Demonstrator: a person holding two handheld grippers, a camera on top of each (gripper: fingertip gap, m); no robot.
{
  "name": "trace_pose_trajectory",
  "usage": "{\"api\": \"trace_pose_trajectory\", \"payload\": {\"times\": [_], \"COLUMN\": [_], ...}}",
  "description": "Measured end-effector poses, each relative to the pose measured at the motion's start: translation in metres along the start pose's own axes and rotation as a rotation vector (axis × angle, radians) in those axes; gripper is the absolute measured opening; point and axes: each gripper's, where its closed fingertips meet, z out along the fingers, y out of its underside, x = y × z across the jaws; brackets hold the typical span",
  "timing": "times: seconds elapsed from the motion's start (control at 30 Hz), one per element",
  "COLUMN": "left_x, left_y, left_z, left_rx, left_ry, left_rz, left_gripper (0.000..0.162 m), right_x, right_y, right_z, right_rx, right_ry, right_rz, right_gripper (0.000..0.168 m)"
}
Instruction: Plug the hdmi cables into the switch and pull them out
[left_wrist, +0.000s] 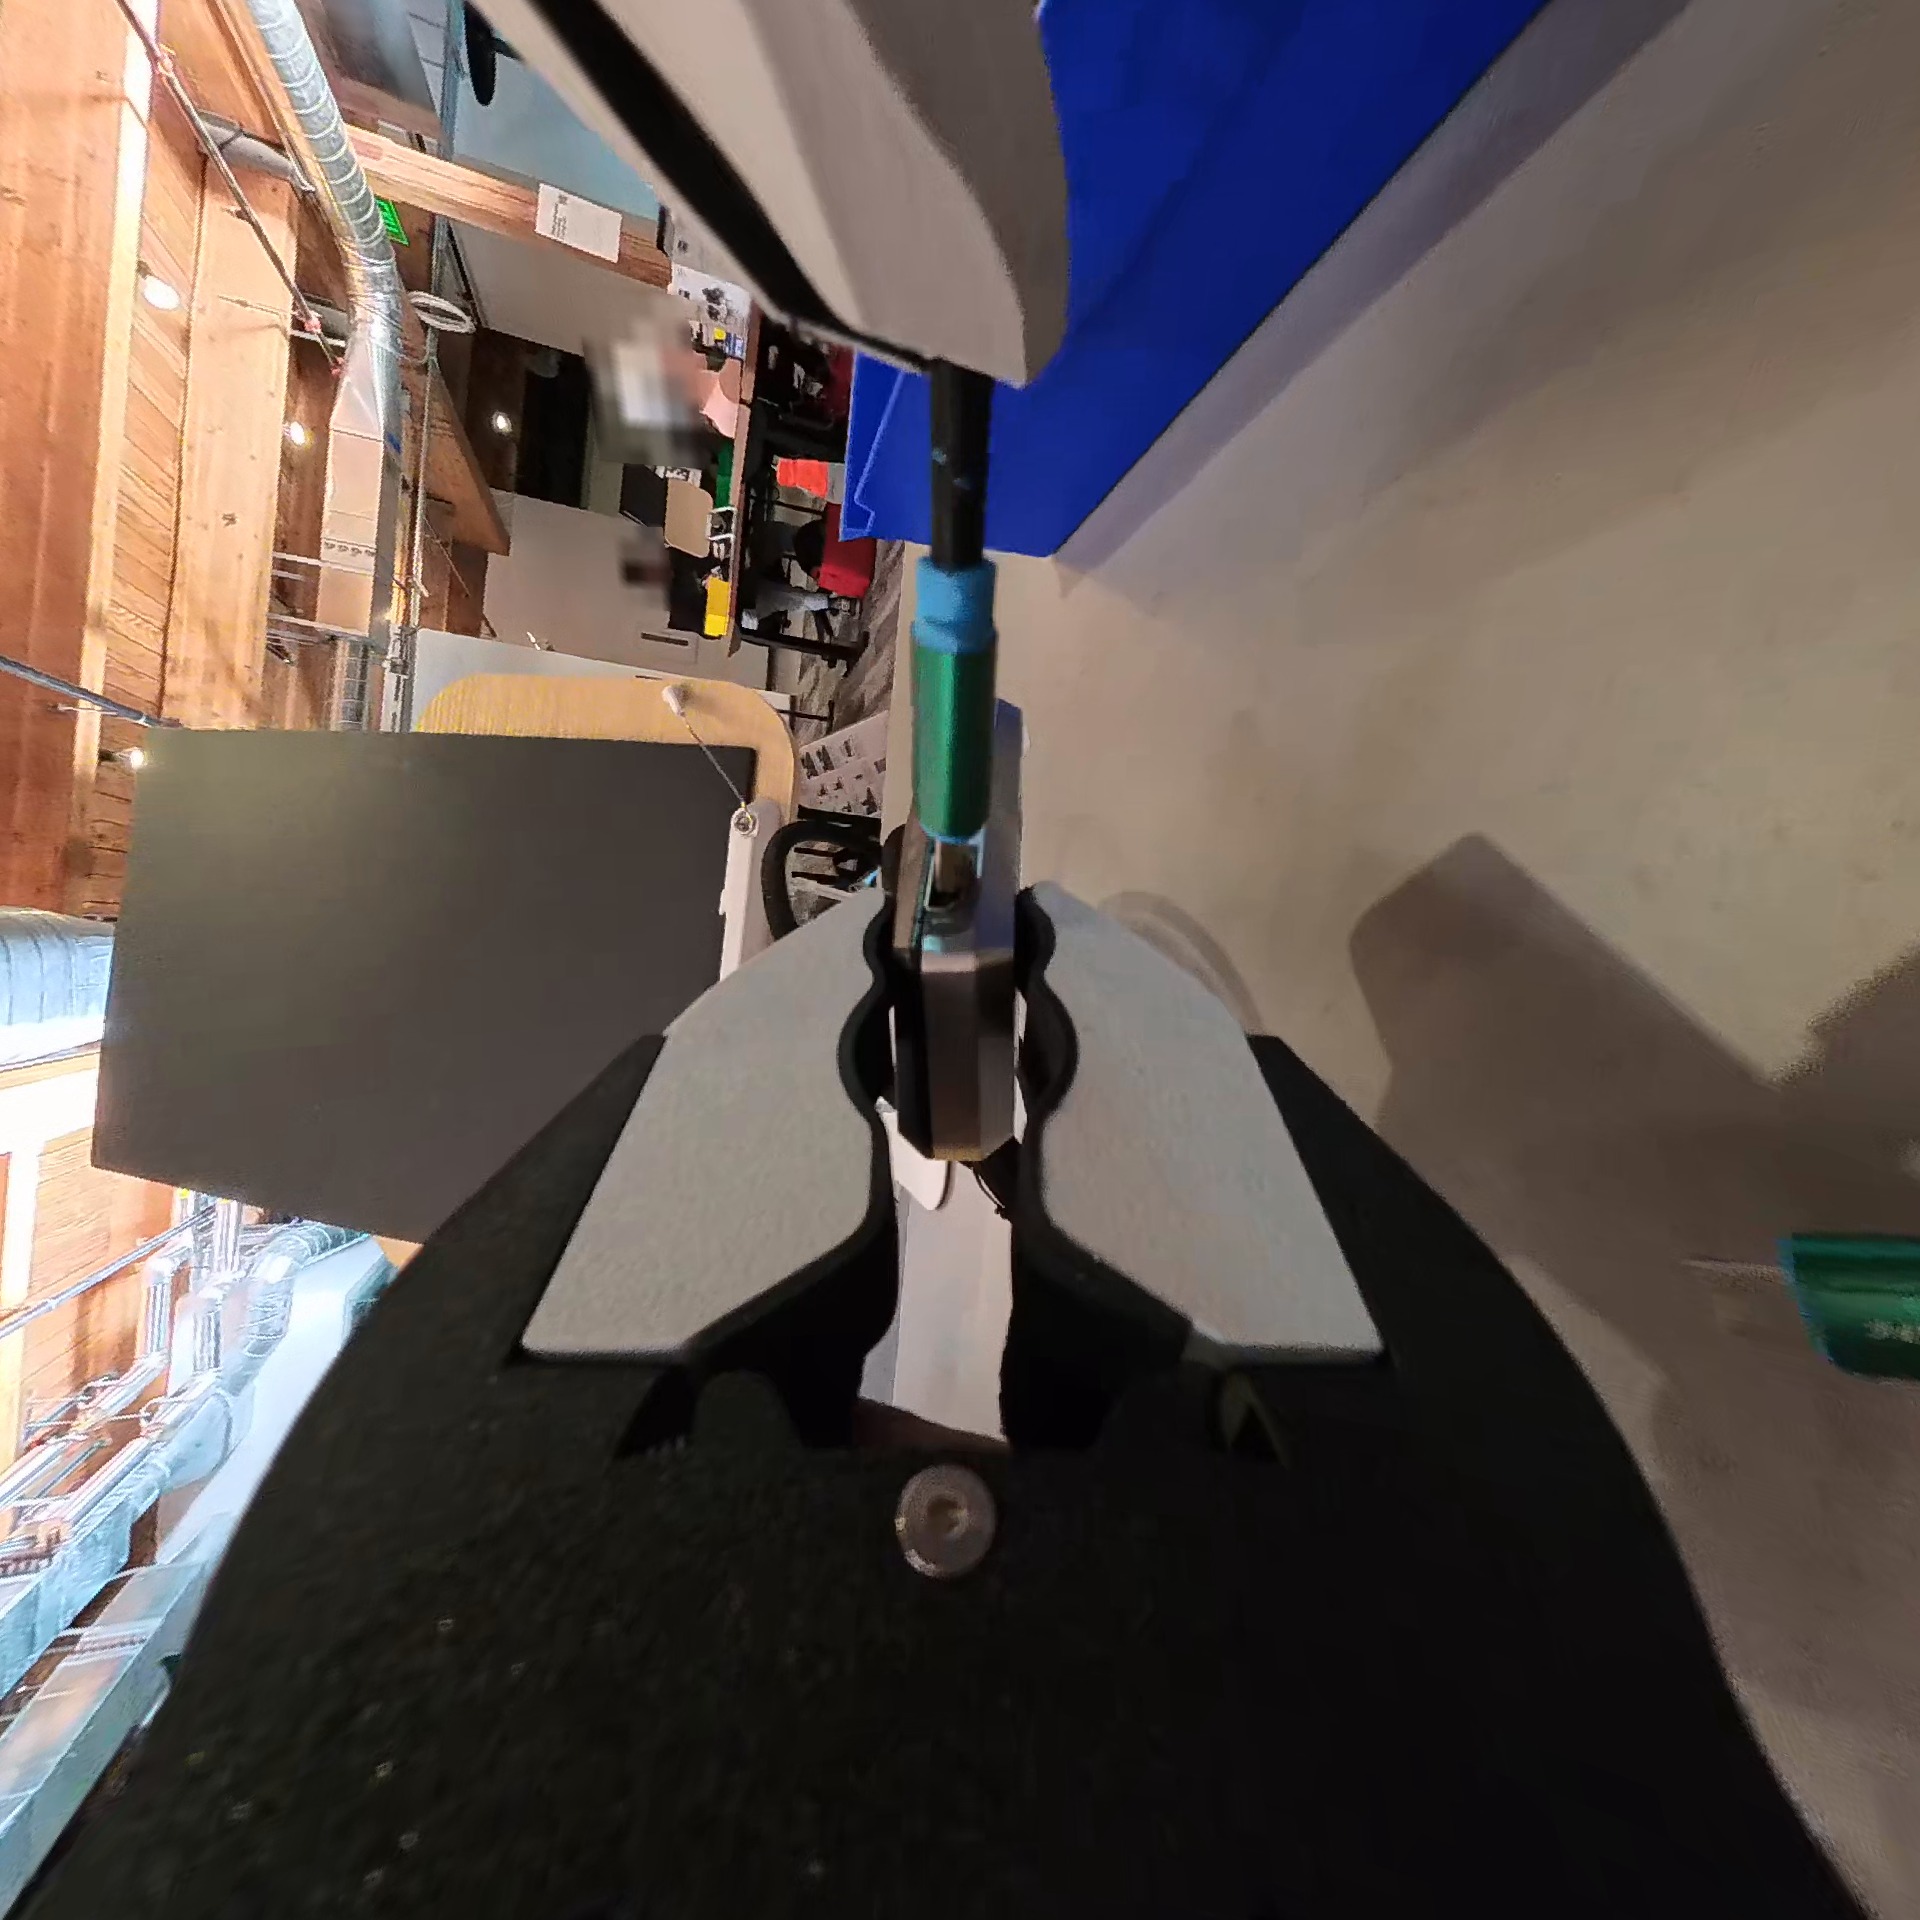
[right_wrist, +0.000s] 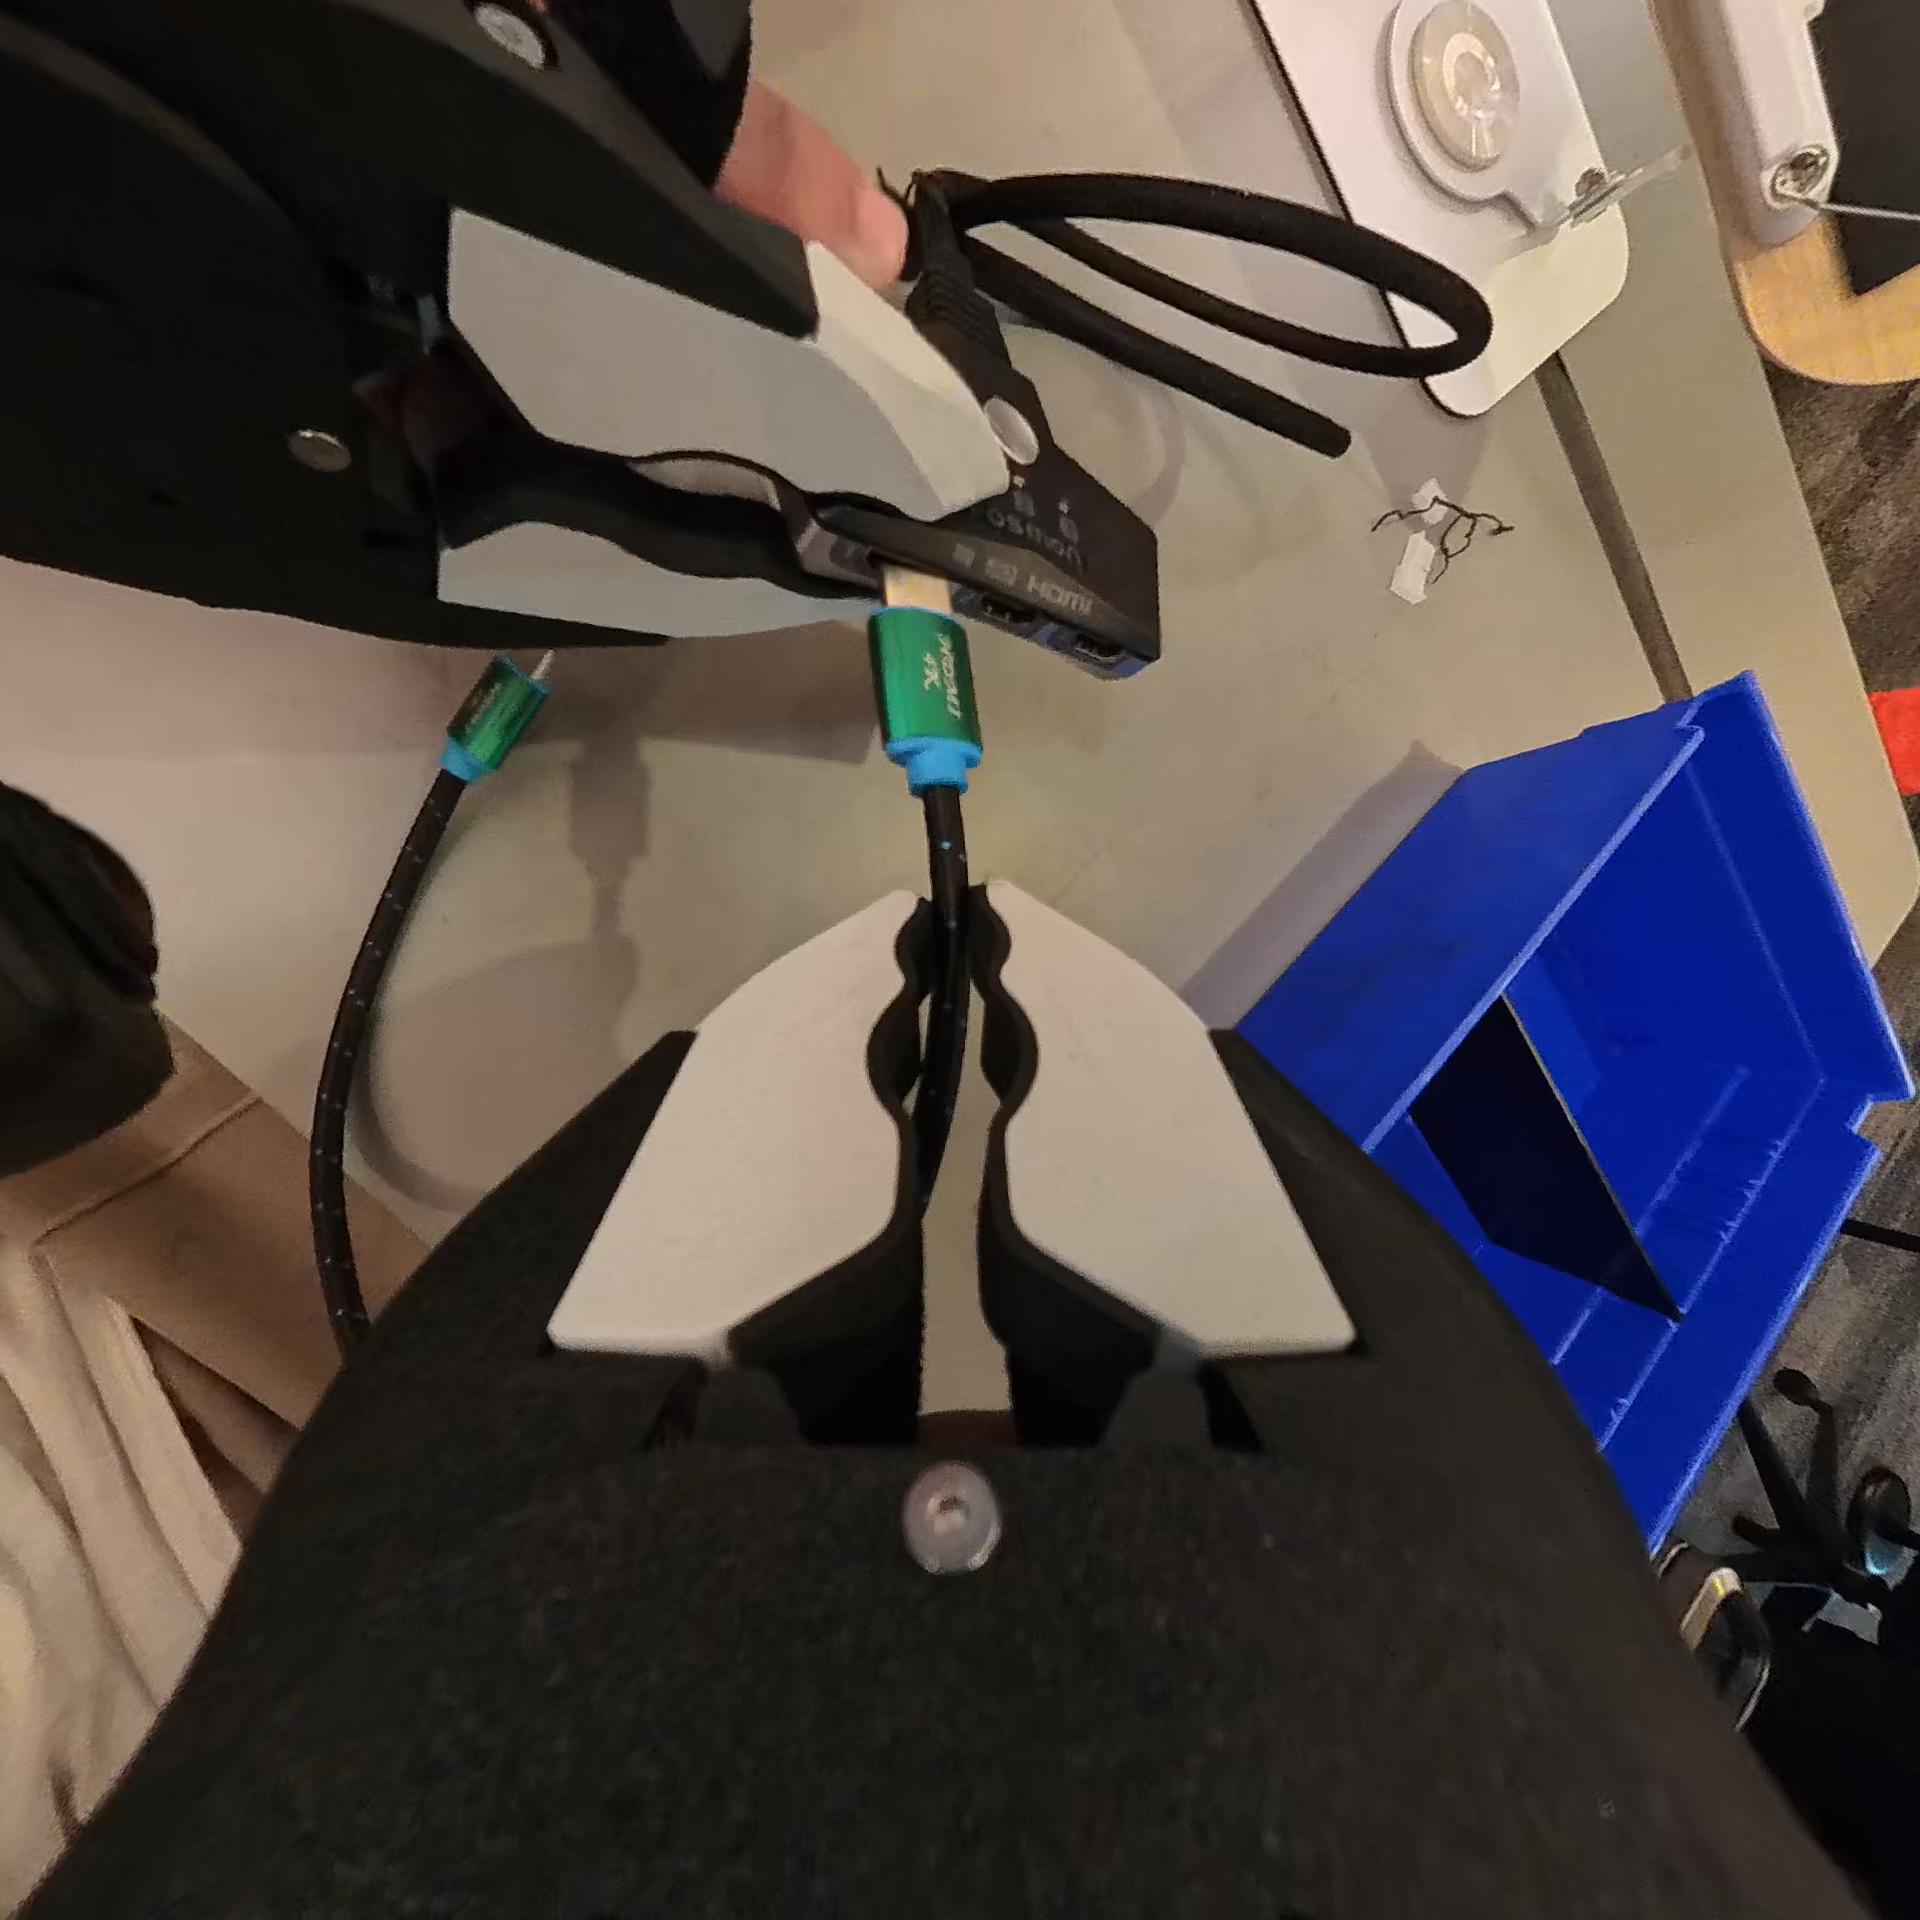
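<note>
1. Left tool: narrow, pads pinched on the switch, a small dark box held edge-on between the fingertips. In the right wrist view the same tool comes in from upper left with the switch sticking out past its tips, held above the desk.
2. Right tool: narrow, clamped on the cable, black braid with blue flecks, a short way behind the plug.
3. Plug: green metal shell, blue collar. Its metal tip sits in the leftmost port on the switch's front edge, with part of the tip still bare; how deep it goes is hard to judge at this angle. Two more ports to its right are open.
4. From the left wrist view the plug stands straight up out of the switch, and the cable runs on into the right tool at the top of frame.
5. Second plug, same green and blue, lies loose on the desk to the left. Its cable curves down and under the right tool.
6. Black lead leaves the far end of the switch and loops across the desk.
7. Blue bin stands at the desk's right edge, well apart from the switch.
</note>
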Motion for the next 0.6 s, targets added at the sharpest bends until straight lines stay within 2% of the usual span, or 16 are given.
{"api": "trace_pose_trajectory", "payload": {"times": [0.3,0.6], "left_x": [0.0021,0.0022], "left_y": [0.0020,0.0027], "left_z": [0.0013,0.0018], "left_rx": [-0.018,-0.027], "left_ry": [0.001,-0.009], "left_rz": [0.015,0.028], "left_gripper": [0.020,0.020], "right_x": [-0.0041,-0.0031], "right_y": [-0.0030,0.0014], "right_z": [-0.0010,0.0048], "right_rx": [-0.008,-0.030], "right_ry": [-0.005,-0.045], "right_rz": [-0.010,0.063], "right_gripper": [0.006,0.006]}}
